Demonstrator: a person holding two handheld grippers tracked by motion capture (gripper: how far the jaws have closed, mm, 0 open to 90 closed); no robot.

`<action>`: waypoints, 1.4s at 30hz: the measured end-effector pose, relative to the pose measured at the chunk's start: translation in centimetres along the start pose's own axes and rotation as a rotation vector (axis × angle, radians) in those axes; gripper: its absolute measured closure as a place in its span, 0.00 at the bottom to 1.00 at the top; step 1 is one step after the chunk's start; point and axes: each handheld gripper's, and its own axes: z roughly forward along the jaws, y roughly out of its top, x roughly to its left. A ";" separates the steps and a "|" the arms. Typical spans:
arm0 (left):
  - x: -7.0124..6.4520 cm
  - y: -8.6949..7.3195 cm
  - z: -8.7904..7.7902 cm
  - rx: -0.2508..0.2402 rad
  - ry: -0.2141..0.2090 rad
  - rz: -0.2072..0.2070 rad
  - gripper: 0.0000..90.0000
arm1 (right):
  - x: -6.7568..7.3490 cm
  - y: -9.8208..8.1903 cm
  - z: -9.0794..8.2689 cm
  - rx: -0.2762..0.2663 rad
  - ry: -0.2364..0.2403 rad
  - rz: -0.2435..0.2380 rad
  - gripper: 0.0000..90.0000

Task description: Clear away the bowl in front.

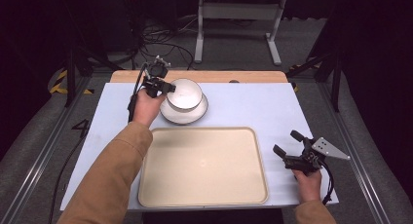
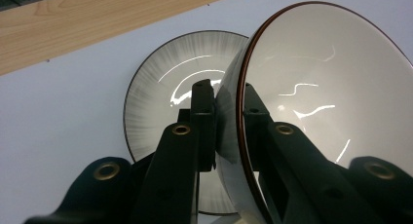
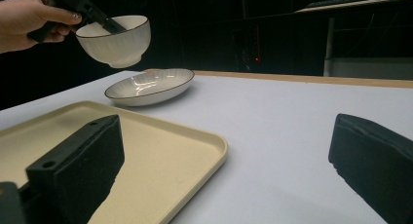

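One bowl (image 3: 114,40) clear above plate (image 3: 148,86)

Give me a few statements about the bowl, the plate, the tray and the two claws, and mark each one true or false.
1. The left claw grips the bowl by its rim. True.
2. The bowl rests on the plate. False: it hangs in the air above the plate.
3. The tray has nothing on it. True.
4. The right claw is clamped on the tray's edge. False: its jaws stand open over the table, beside the tray.
5. The plate lies on the tray. False: it lies on the table beyond the tray.
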 end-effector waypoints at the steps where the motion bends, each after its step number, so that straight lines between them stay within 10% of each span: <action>1: 0.0 0.0 -0.2 -0.001 -0.001 -0.003 0.91 | 0.0 0.0 0.0 0.001 0.000 0.000 0.00; 42: -4.7 -2.9 -5.8 0.052 -0.167 0.197 0.91 | 0.1 0.0 0.1 0.007 -0.003 0.008 0.00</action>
